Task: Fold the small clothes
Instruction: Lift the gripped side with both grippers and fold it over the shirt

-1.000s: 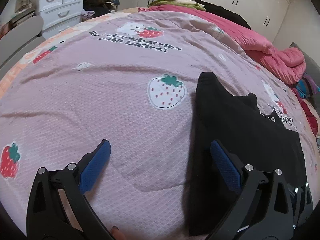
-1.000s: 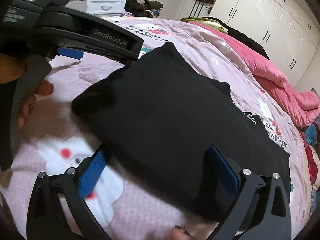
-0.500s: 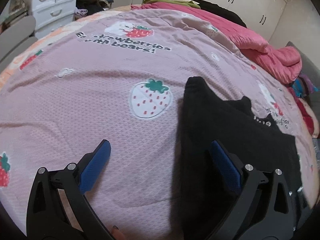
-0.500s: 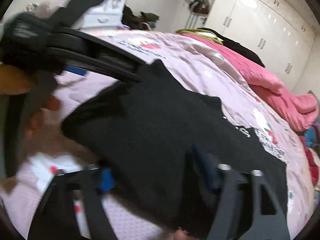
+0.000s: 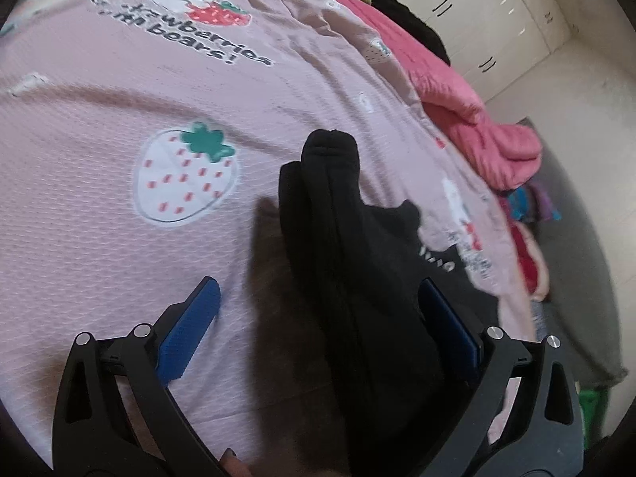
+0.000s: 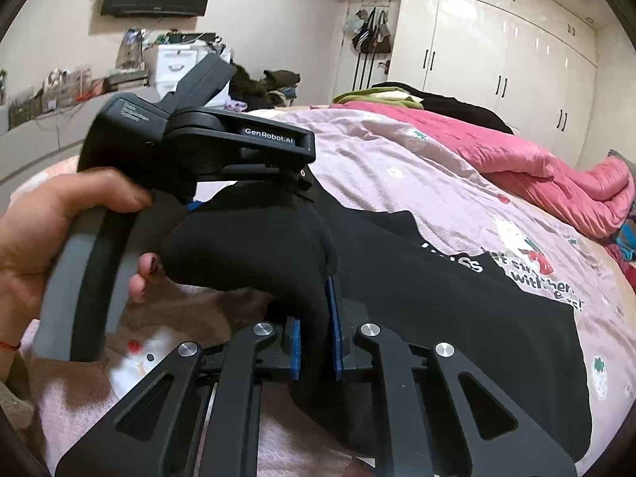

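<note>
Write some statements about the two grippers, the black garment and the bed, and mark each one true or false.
1. The right gripper is shut on the black garment. True.
2. The left gripper is shut on the garment. False: its blue pads stand wide apart, and a raised fold of the garment lies between them.
3. The garment lies on a plain white sheet. False: the bedcover is pink, with strawberry prints and writing.
4. A rumpled pink quilt lies on the bed beyond the garment. True.
5. The wardrobe doors stand open. False: they are all closed.
</note>
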`<state>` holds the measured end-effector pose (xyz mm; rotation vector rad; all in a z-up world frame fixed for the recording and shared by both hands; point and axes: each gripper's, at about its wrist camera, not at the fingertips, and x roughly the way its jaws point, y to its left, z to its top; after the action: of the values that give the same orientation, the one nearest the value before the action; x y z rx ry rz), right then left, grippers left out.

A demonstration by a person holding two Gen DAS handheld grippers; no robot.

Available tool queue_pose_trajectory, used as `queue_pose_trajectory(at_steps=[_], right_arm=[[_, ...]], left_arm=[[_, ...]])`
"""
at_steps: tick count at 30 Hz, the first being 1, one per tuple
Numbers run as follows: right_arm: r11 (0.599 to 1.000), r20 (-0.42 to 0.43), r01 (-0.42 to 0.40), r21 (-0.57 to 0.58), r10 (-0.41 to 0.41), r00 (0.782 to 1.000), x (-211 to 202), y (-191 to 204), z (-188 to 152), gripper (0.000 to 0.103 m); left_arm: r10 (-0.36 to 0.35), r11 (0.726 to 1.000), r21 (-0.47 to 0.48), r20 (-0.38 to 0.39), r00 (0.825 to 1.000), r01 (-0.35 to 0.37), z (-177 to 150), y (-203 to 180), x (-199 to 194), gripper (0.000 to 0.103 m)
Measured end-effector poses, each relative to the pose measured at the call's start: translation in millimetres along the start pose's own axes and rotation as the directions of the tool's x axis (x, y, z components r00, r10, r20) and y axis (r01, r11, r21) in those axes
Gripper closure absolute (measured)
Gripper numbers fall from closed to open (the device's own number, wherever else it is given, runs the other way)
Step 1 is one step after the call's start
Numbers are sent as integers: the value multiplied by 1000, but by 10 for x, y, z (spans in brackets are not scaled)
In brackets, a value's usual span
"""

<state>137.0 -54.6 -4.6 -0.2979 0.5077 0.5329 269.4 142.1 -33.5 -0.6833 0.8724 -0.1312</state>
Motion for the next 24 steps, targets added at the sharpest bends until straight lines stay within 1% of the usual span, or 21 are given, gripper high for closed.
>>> queue_pose_trajectory(at_steps=[1,3,4,5,7,11,15,18,21,24], right_arm=[[1000,4,-1,3,1,1000,-19,5,-1,93],[1000,12,-2,13,2,1000,-21,-24,-7,93],[1000,19,-1,18,0,1000,-33,-38,-17,93],[1000,25,3,23,-4,1000,-47,-47,-24,93],[999,38,19,36,-20,999,-98,-77,-43,94],[997,74,26,70,-31,997,-225,-155,-67,96],[996,96,58,73,-64,993,-337,-173,-91,96],[990,106,66,125,-80,991,-445,-295,-138,96],[980,106,64,190,-85,991,-524,-436,-169,96],[965,115,62,256,-95,989,-623,-576,-208,96]], left_arm=[[-30,999,-10,-5,1000,30,-2,-19,22,27],[-66,998,-11,-13,998,66,-17,-77,54,58],[-89,996,1,-22,996,89,-36,-135,76,65],[-92,996,15,-27,995,92,-50,-182,87,73],[-81,995,64,-22,996,82,-88,-317,73,76],[-100,990,99,-5,995,100,-100,-481,8,79],[-93,986,142,27,995,88,-141,-716,-57,80],[-91,982,172,38,995,84,-172,-904,-92,80],[-98,977,196,33,995,90,-200,-1120,-89,80],[-91,967,241,28,995,82,-253,-1381,-95,80]])
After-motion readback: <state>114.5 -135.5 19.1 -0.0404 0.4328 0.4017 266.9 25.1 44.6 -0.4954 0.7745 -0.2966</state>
